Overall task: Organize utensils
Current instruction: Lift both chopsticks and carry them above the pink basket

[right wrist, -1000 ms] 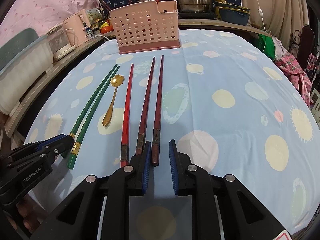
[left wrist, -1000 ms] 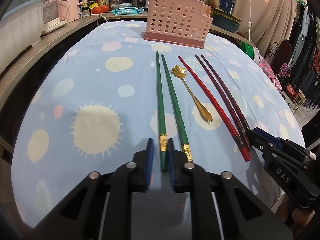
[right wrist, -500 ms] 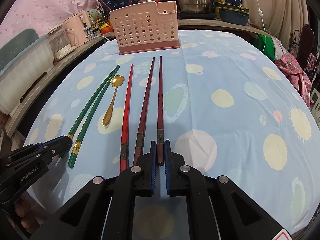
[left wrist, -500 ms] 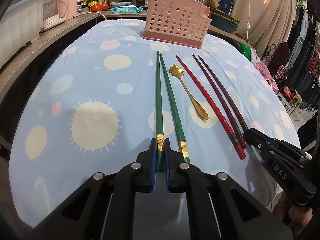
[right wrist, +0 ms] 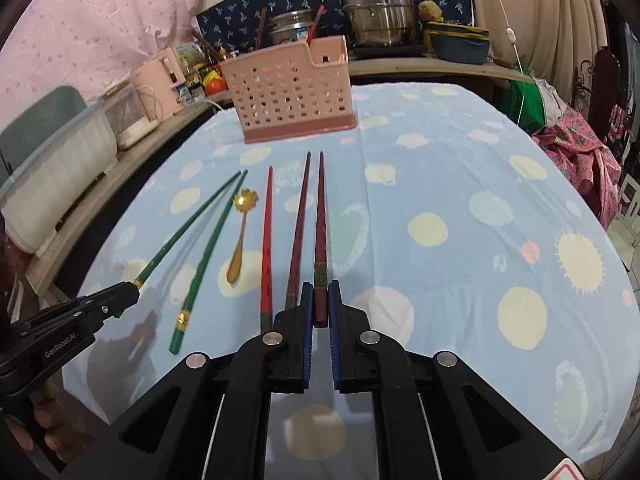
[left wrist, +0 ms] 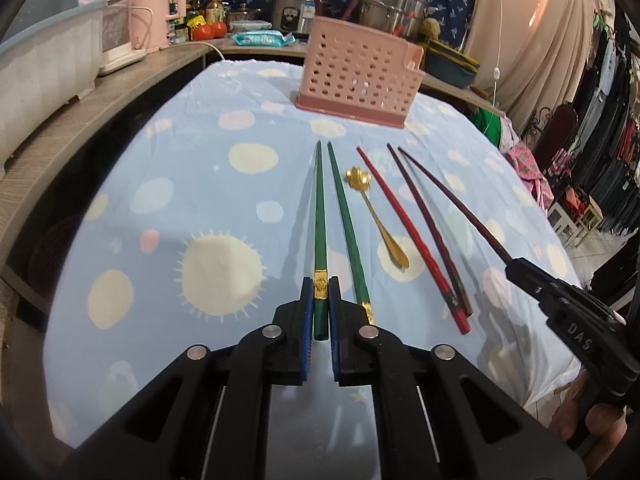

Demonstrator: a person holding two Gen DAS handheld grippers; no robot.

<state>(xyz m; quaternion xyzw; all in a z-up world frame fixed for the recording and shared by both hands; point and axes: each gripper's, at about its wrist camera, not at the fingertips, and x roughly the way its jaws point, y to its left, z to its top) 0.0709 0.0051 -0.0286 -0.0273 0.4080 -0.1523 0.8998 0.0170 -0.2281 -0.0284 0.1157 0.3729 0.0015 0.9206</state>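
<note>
My left gripper (left wrist: pixel 320 292) is shut on the butt end of a green chopstick (left wrist: pixel 319 220) and holds it lifted above the cloth. A second green chopstick (left wrist: pixel 348 224) lies beside it. My right gripper (right wrist: pixel 320 300) is shut on a dark maroon chopstick (right wrist: pixel 320 216), also lifted. A second maroon chopstick (right wrist: pixel 298 232), a red chopstick (right wrist: pixel 267 236) and a gold spoon (right wrist: pixel 240 236) lie on the cloth. A pink perforated utensil basket (right wrist: pixel 288 92) stands at the far end of the table; it also shows in the left wrist view (left wrist: pixel 356 72).
The table wears a light blue cloth with pale spots (right wrist: pixel 460 208). A wooden counter (left wrist: pixel 80 112) on the left carries a white bin and pink appliances. Steel pots (right wrist: pixel 380 12) stand behind the basket. Clothes racks (left wrist: pixel 608 120) stand off to the right.
Both grippers closed from open onto their chopsticks and have raised them off the cloth. The other utensils have not moved.
</note>
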